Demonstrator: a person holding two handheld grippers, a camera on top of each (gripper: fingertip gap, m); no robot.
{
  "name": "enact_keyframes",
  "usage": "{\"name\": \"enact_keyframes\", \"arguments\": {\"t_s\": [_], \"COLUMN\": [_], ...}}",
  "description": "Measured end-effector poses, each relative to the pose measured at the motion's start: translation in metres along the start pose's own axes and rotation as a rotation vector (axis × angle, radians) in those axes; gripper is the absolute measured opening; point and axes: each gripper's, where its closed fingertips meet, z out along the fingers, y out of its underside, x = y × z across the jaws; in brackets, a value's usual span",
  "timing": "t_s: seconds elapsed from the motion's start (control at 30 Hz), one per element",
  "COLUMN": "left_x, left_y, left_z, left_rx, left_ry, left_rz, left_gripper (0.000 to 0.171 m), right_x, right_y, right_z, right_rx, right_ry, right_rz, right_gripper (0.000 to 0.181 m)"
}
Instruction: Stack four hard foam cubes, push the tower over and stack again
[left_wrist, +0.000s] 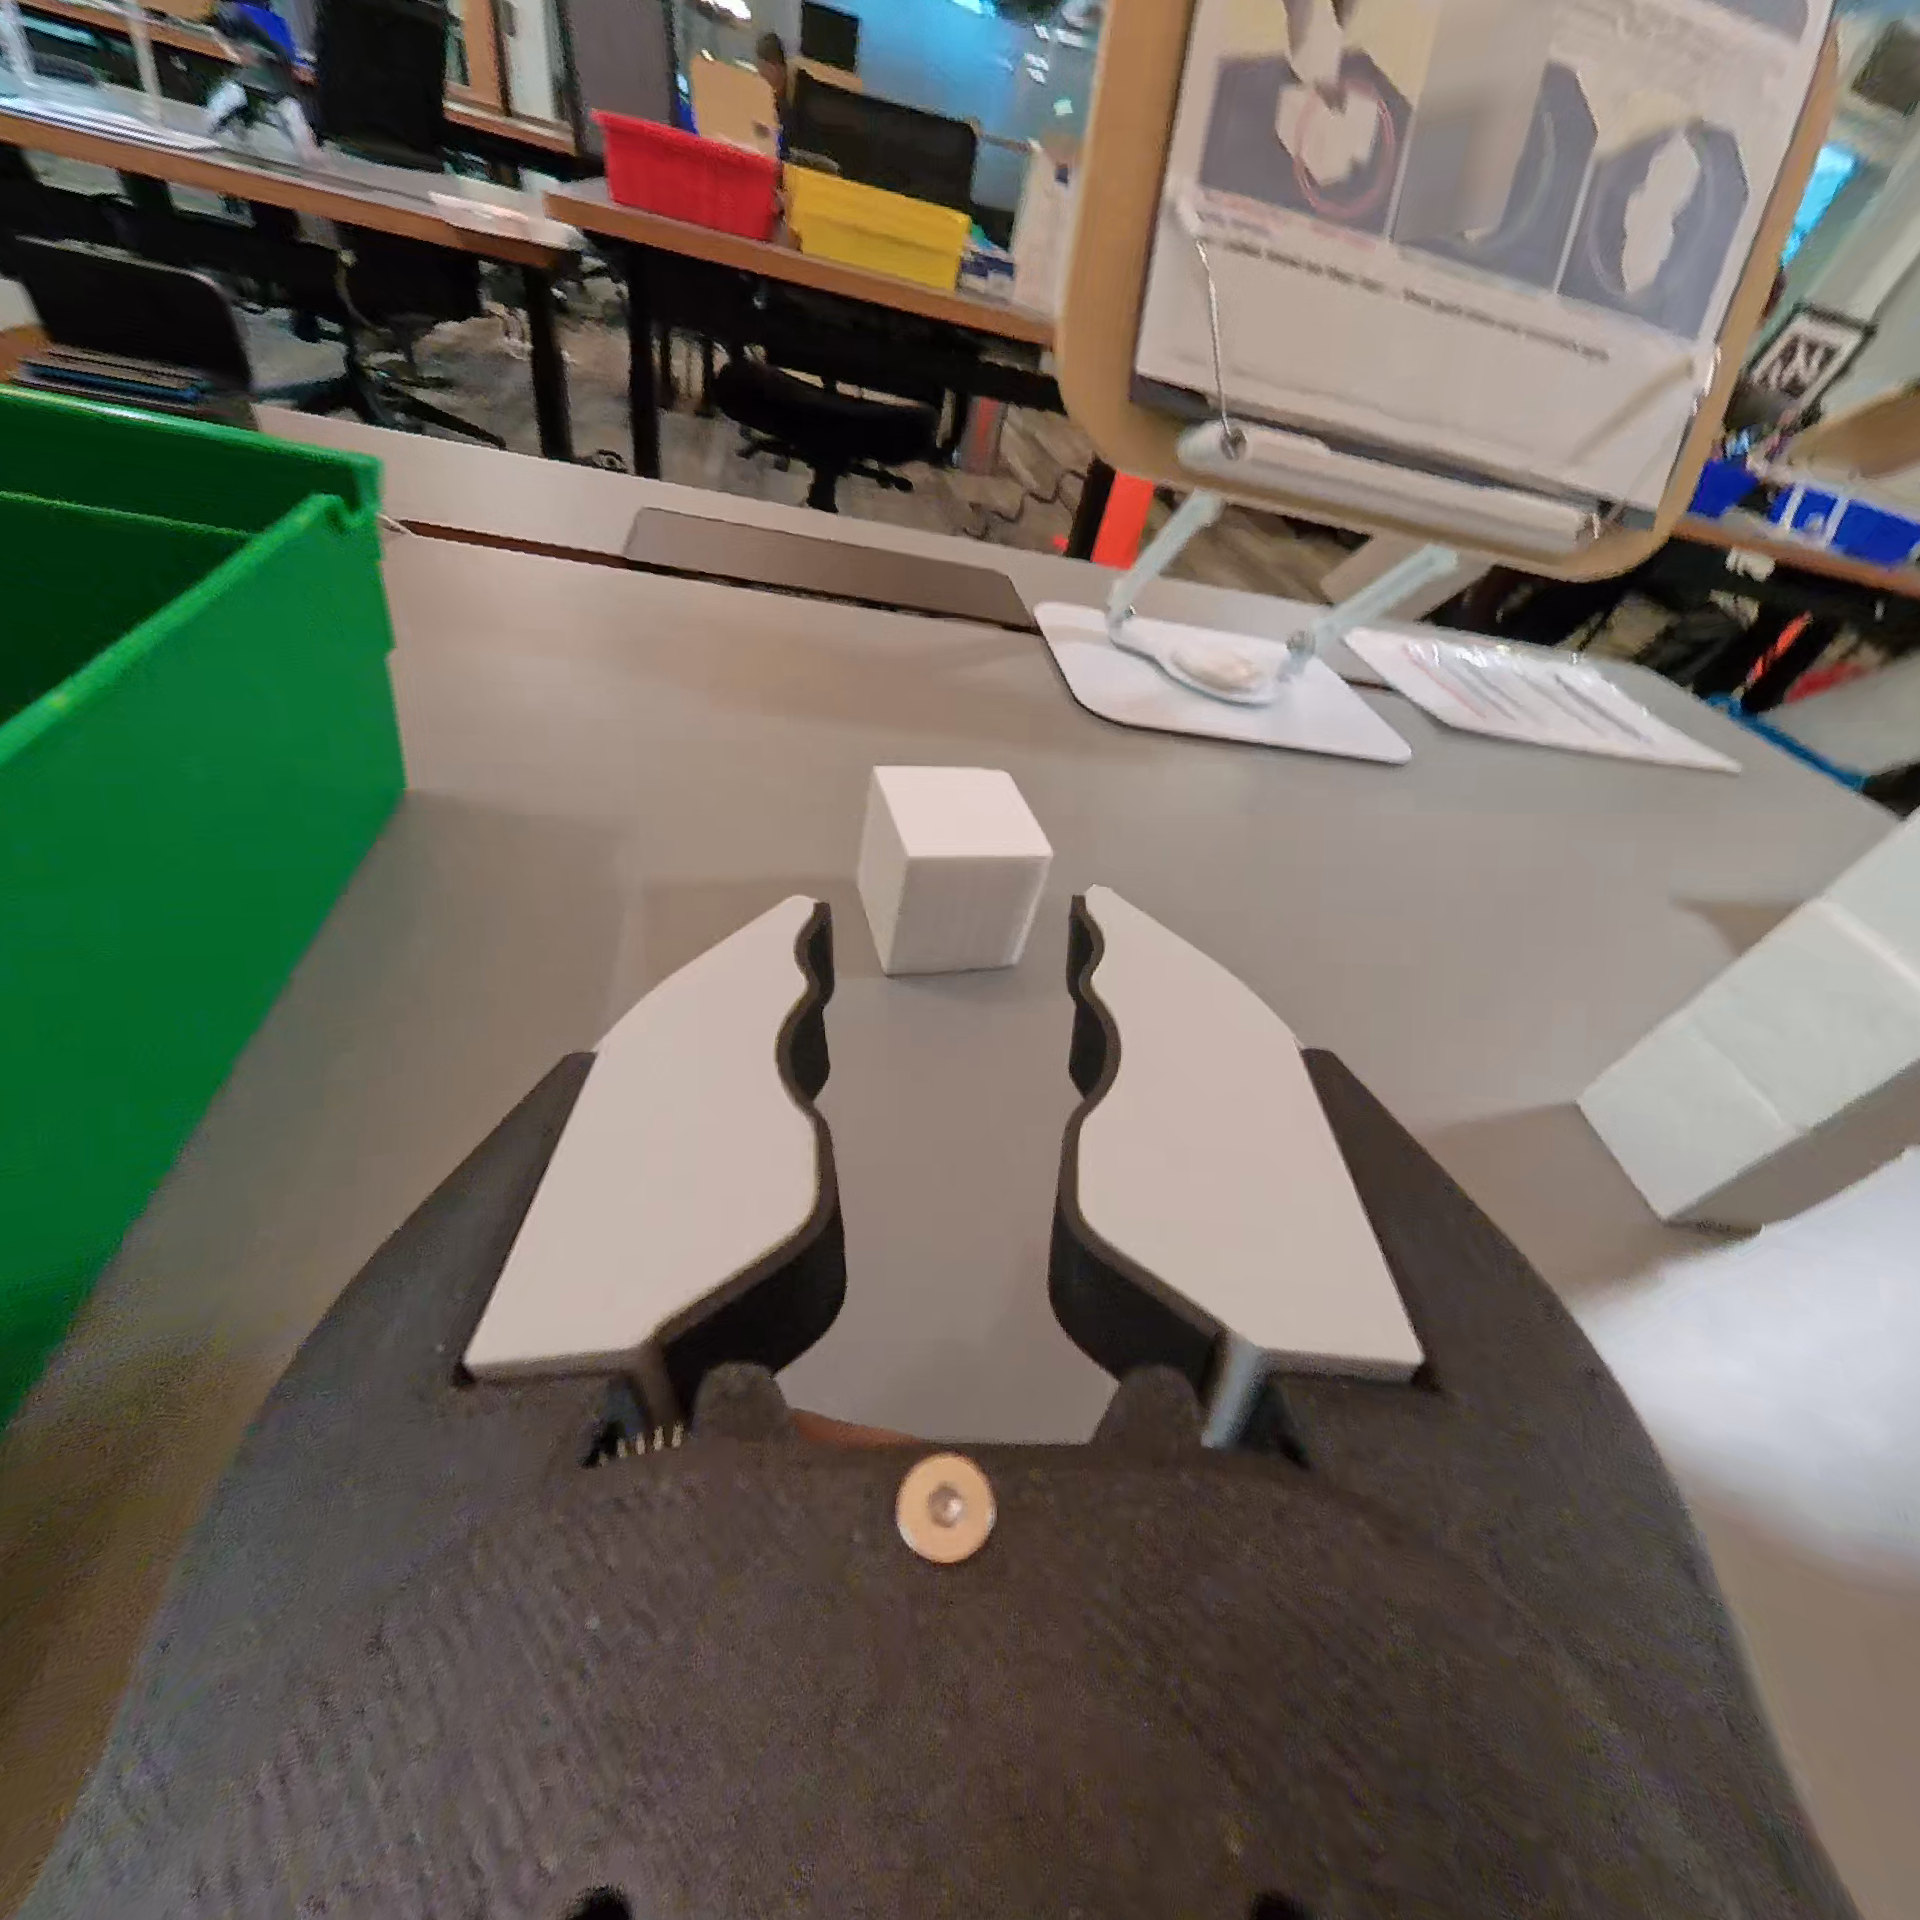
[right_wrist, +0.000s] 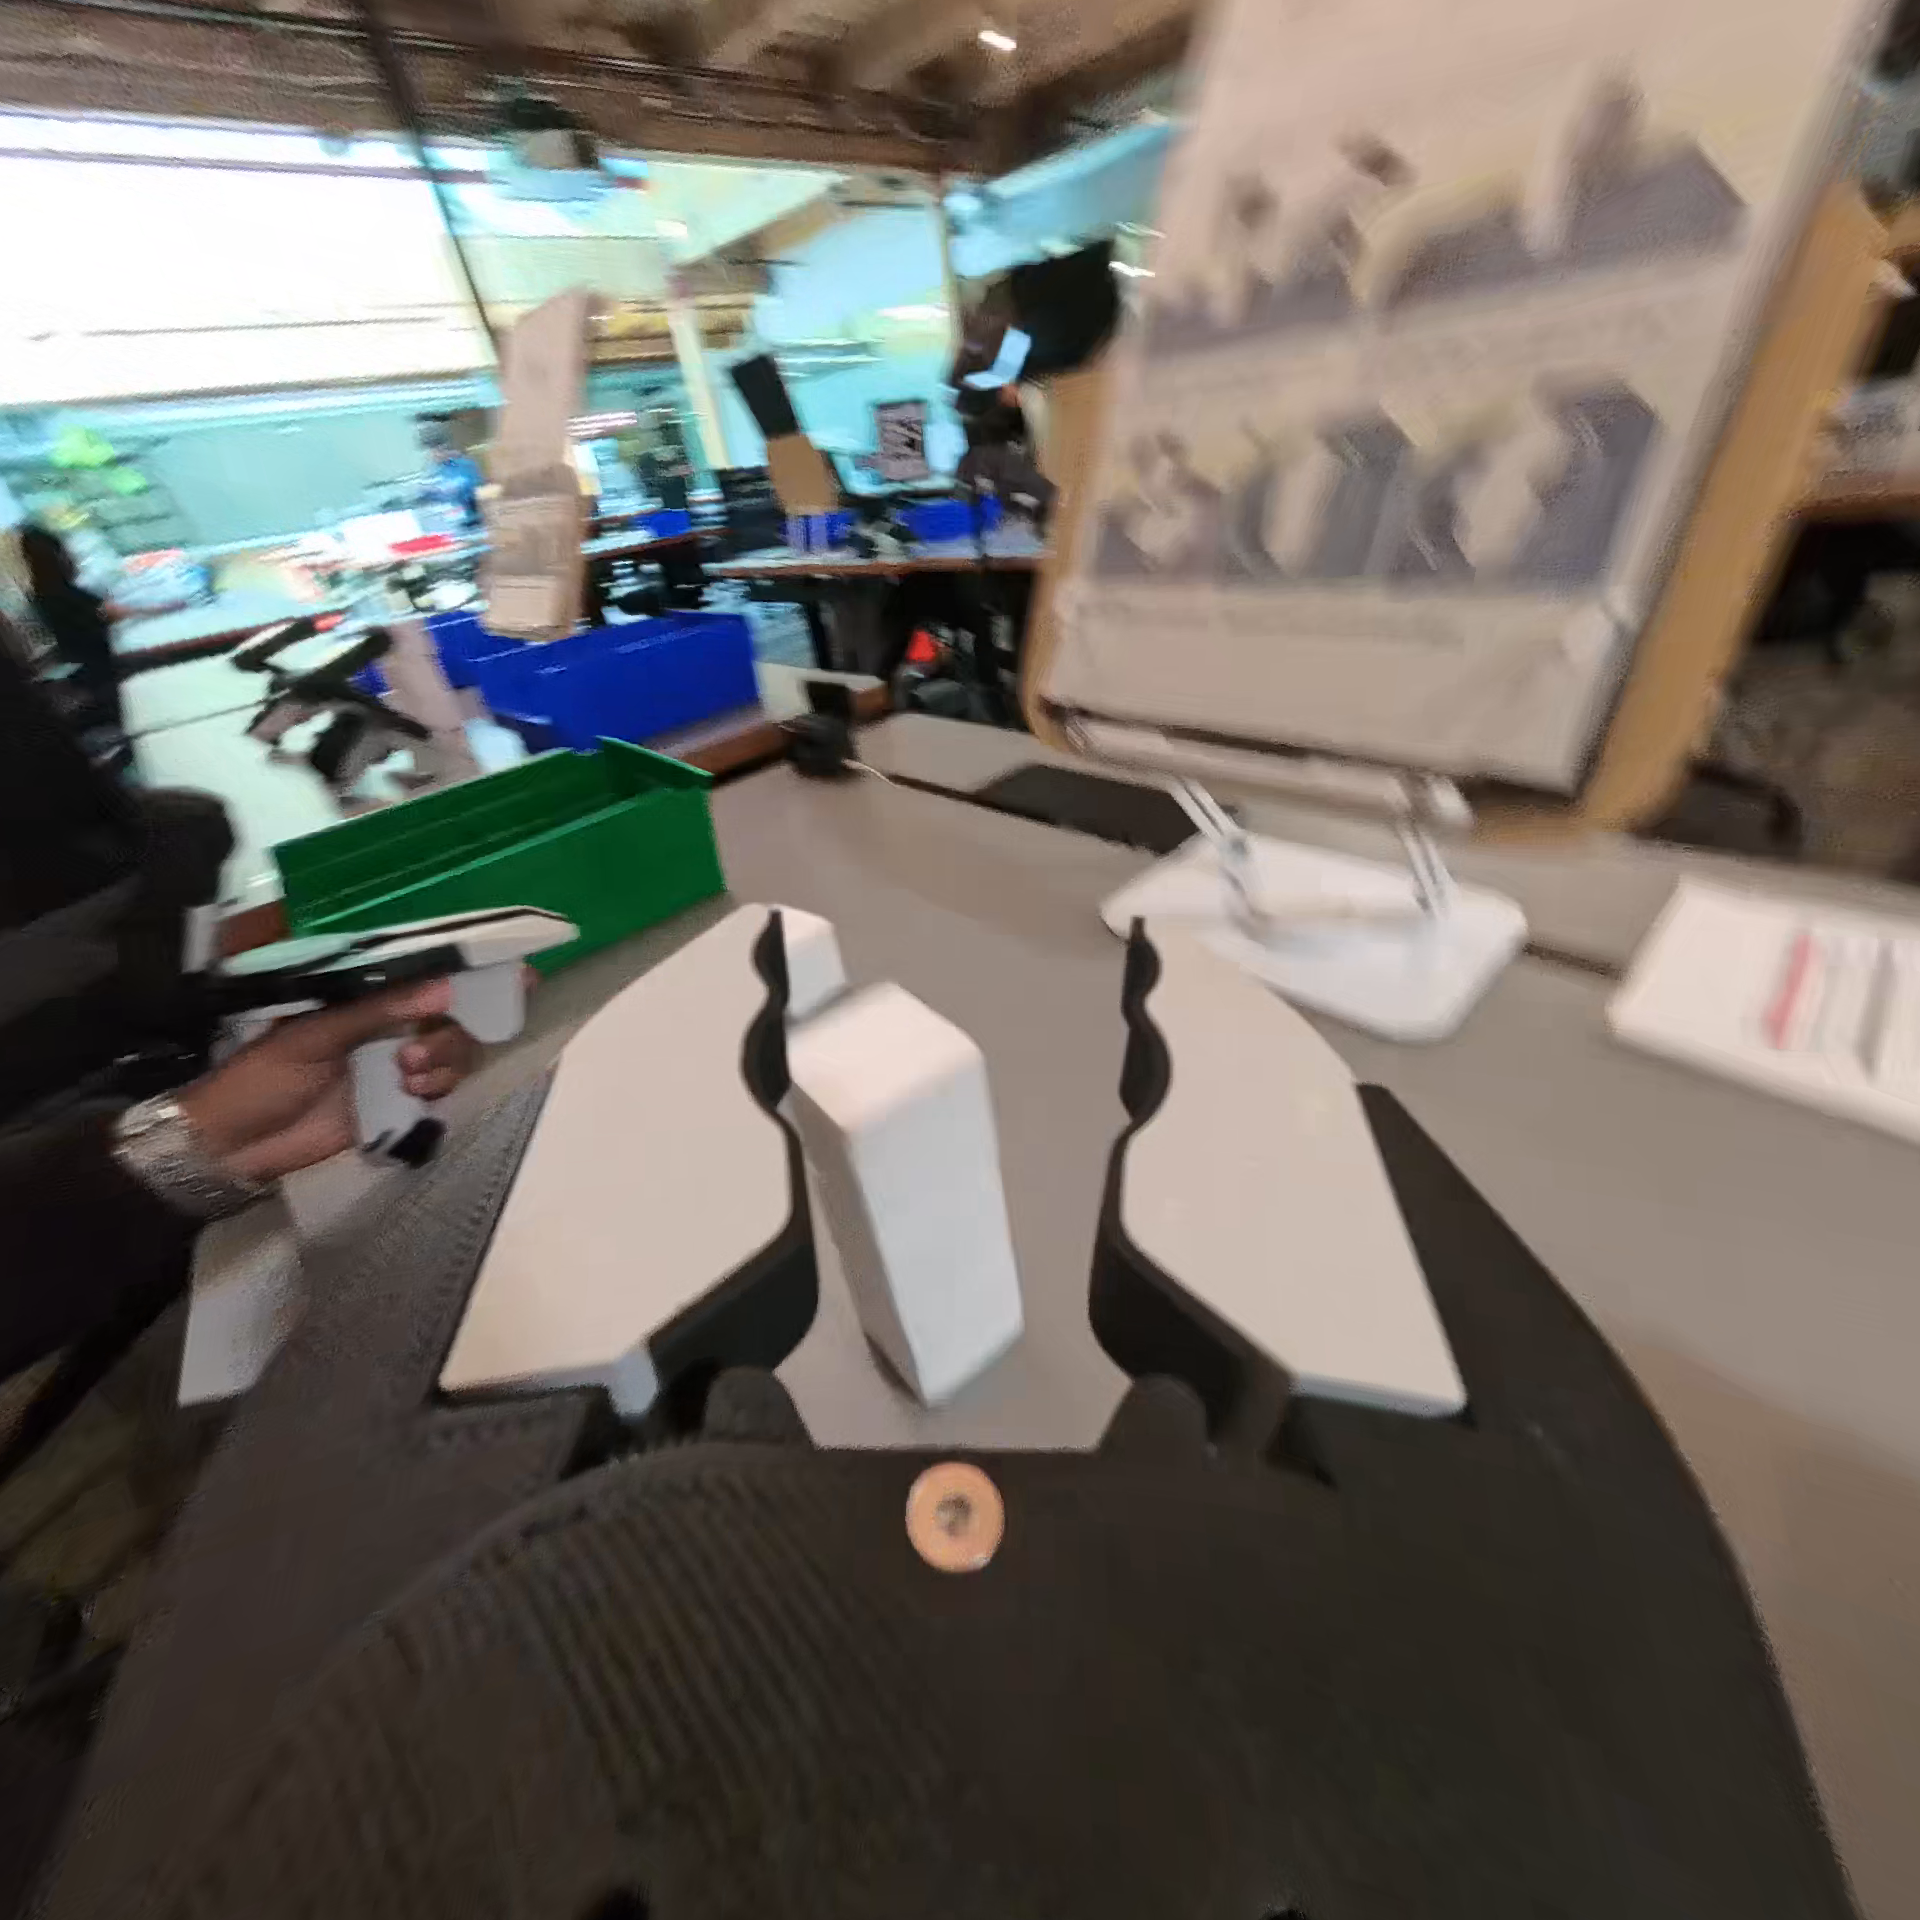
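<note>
A single white foam cube (left_wrist: 951, 868) sits on the grey table (left_wrist: 623, 727), right at the tips of my left gripper (left_wrist: 951, 914), which is open and empty. A stack of white cubes (left_wrist: 1766, 1060) stands at the right edge of the left wrist view. In the right wrist view that stack (right_wrist: 904, 1174) stands between the fingers of my right gripper (right_wrist: 954, 930), which is open; there is a clear gap on the stack's right side. The single cube (right_wrist: 810, 961) shows just behind the stack. The left gripper (right_wrist: 520, 935), held by a hand, shows at the left.
A green bin (left_wrist: 187, 790) stands at the left of the table and also shows in the right wrist view (right_wrist: 499, 862). A clipboard on a white stand (left_wrist: 1226, 686) is at the back right, with a laminated sheet (left_wrist: 1538, 701) beside it. Desks and coloured bins lie beyond. My right fingertips sit around 40 cm from my left ones. The single white foam cube (left_wrist: 951, 868) is about 10 cm from my left fingertips.
</note>
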Motion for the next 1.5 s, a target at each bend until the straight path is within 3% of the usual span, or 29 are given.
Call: {"name": "enact_keyframes", "arguments": {"t_s": [0.1,0.23,0.37,0.47,0.57,0.67,0.73,0.77,0.83,0.9,0.97,1.03,1.1,1.17,1.27,1.37,1.5], "left_x": [-0.012,-0.017,-0.014,-0.014,-0.008,-0.001,-0.001,-0.002,-0.004,-0.004,-0.002,0.002,0.006,0.011,0.02,0.03,0.038], "left_y": [-0.01,-0.009,-0.01,-0.009,-0.009,-0.005,-0.006,-0.005,-0.002,-0.001,-0.001,0.0,0.003,0.006,0.009,0.004,-0.004], "left_z": [0.0,0.005,0.003,0.007,0.009,0.01,0.01,0.011,0.013,0.014,0.013,0.012,0.013,0.014,0.014,0.011,0.002], "left_rx": [0.05,0.037,0.034,0.027,0.036,0.03,0.036,0.033,0.012,0.004,0.005,0.0,-0.014,-0.027,-0.037,-0.006,0.041], "left_ry": [-0.032,-0.026,0.004,-0.007,-0.002,0.028,0.038,0.038,0.037,0.038,0.043,0.044,0.05,0.063,0.08,0.11,0.121], "left_rz": [-0.032,-0.065,-0.095,0.02,0.146,0.169,0.159,0.158,0.153,0.141,0.146,0.17,0.185,0.166,0.107,0.09,0.124], "left_gripper": [0.043,0.044,0.044,0.045,0.045,0.046,0.045,0.045,0.046,0.046,0.046,0.045,0.045,0.045,0.045,0.045,0.045], "right_x": [-0.064,-0.128,-0.158,-0.152,-0.13,-0.118,-0.111,-0.106,-0.111,-0.128,-0.146,-0.152,-0.138,-0.106,-0.058,-0.038,-0.034], "right_y": [-0.047,-0.043,0.035,0.103,0.161,0.201,0.215,0.217,0.205,0.169,0.114,0.058,0.019,-0.004,-0.018,-0.014,0.01], "right_z": [0.041,0.138,0.228,0.277,0.305,0.314,0.311,0.31,0.305,0.303,0.292,0.263,0.223,0.182,0.12,0.077,0.052], "right_rx": [-0.047,-0.294,-0.705,-0.957,-1.19,-1.358,-1.441,-1.469,-1.456,-1.301,-1.104,-0.933,-0.878,-0.923,-1.115,-1.251,-1.332], "right_ry": [-0.208,-0.446,-0.658,-0.723,-0.743,-0.766,-0.774,-0.752,-0.762,-0.784,-0.796,-0.79,-0.747,-0.657,-0.559,-0.519,-0.527], "right_rz": [-0.227,-0.553,-0.744,-0.837,-0.94,-0.892,-0.879,-0.877,-0.811,-0.737,-0.638,-0.59,-0.638,-0.773,-0.894,-0.85,-0.857], "right_gripper": [0.069,0.069,0.079,0.084,0.095,0.099,0.084,0.06,0.055,0.054,0.054,0.054,0.054,0.054,0.055,0.054,0.055]}}
